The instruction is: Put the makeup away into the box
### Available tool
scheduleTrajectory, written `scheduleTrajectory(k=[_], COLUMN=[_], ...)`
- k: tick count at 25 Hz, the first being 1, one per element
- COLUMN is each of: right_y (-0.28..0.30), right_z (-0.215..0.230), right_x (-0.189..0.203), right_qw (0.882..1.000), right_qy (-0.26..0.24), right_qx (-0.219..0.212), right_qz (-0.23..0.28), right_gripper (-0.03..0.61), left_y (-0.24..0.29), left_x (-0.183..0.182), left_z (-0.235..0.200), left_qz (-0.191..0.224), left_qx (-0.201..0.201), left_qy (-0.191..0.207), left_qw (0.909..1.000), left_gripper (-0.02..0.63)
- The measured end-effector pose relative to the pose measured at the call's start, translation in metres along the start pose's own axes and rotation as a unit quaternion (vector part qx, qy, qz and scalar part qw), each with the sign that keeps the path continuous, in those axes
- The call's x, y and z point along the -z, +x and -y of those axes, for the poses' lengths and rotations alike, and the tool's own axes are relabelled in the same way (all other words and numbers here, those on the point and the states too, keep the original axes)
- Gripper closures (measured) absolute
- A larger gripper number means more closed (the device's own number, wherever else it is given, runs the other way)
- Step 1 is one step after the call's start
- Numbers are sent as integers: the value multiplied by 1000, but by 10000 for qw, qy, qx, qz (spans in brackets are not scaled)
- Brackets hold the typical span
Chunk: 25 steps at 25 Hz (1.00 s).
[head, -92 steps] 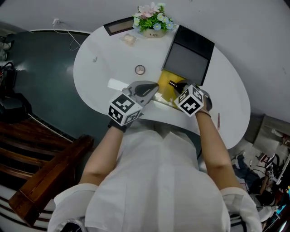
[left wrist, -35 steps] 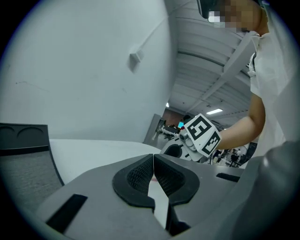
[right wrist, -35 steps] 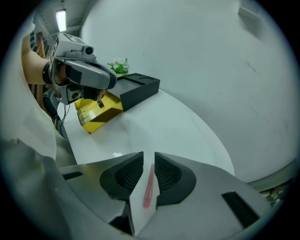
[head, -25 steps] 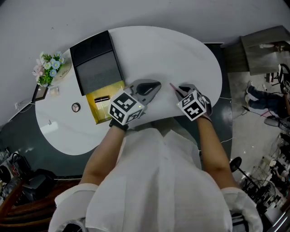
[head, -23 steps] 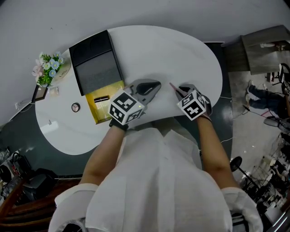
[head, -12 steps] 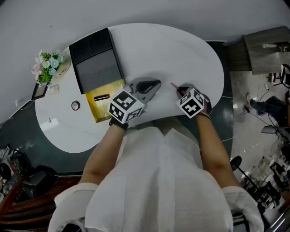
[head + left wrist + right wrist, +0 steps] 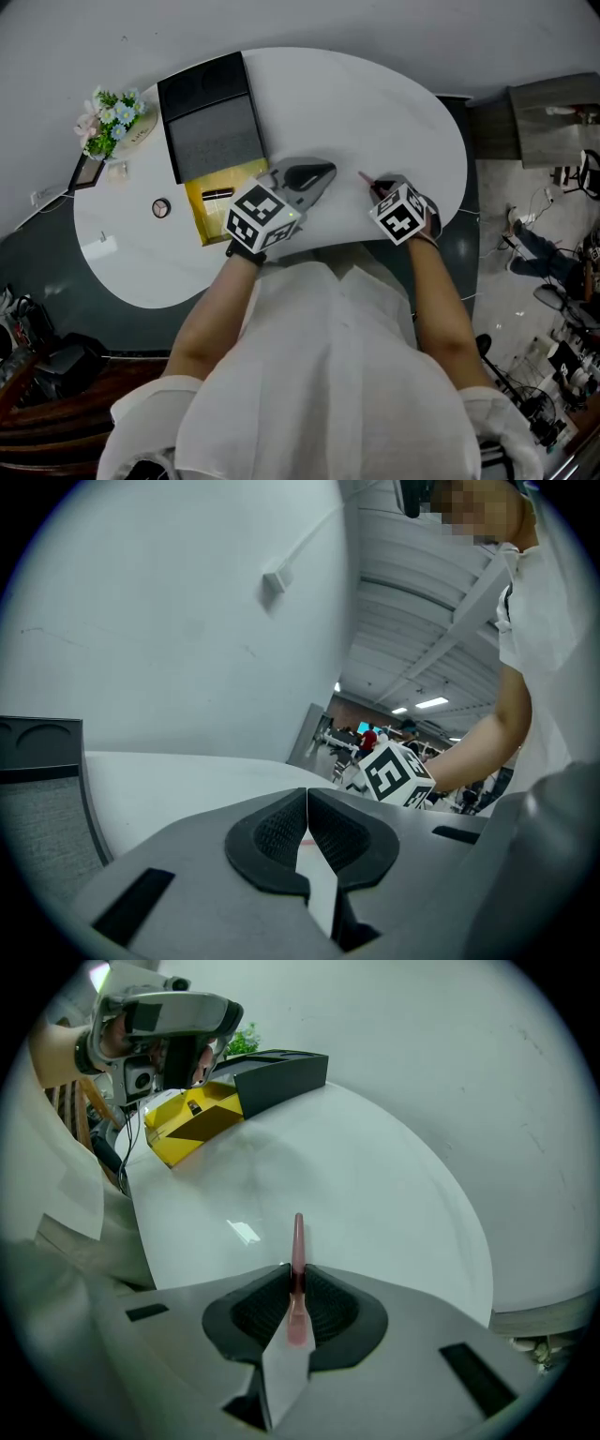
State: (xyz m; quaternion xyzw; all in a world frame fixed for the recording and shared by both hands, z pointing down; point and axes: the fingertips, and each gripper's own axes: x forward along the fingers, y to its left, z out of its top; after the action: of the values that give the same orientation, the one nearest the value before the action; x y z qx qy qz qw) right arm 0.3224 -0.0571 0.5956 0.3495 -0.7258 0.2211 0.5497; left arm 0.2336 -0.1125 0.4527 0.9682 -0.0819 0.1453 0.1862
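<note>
**Got the pencil: right jaws closed on it**

There it went. Over the last second my right gripper (image 7: 296, 1283) narrowed its jaws, and by this moment they sat clamped on the pink pencil (image 7: 297, 1241). A second ago that pencil simply lay on the white table (image 7: 375, 103) with my jaws standing wider around it. Now the pads pinched its lower end, and the rest of the shaft poked out past the tips toward twelve o'clock in the right gripper view. I took that as the pick-up being made, with the carry to the box still to come. Whether the far tip had already left the tabletop, I couldn't tell.

From above, my right gripper (image 7: 377, 187) pointed steeply down at the table's near edge, and the pencil (image 7: 364, 177) angled off toward eleven o'clock. The yellow box (image 7: 220, 214) lay open well away at about nine o'clock, past my other hand, with its black lid (image 7: 211, 117) hinged back behind it. One dark tube (image 7: 217, 194) was already inside.

My left gripper (image 7: 307, 822) had its jaws pressed together on nothing. It hovered over the table between the pencil and the box, its tips (image 7: 323, 173) aimed toward three o'clock at my right hand, and did no work.
</note>
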Motion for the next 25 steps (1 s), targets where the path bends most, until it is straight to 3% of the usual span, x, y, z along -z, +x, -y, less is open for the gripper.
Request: scheduleTrajectory(k=[13, 25], right_y=[-36, -38], right_z=[-12, -90], right_x=[-98, -192], right_qw=[9950, 9716], right_qy=[-796, -2211], right_qx=[194, -105], right_qz=[574, 839], right_gripper=[532, 532], left_y=[-73, -191], left_x=[-11, 24], left_z=[-25, -48], left_qz=[491, 876], left_qx=[-753, -1982], left_qy=[-70, -468], left_qw=[9959, 9751], left_gripper=[597, 597])
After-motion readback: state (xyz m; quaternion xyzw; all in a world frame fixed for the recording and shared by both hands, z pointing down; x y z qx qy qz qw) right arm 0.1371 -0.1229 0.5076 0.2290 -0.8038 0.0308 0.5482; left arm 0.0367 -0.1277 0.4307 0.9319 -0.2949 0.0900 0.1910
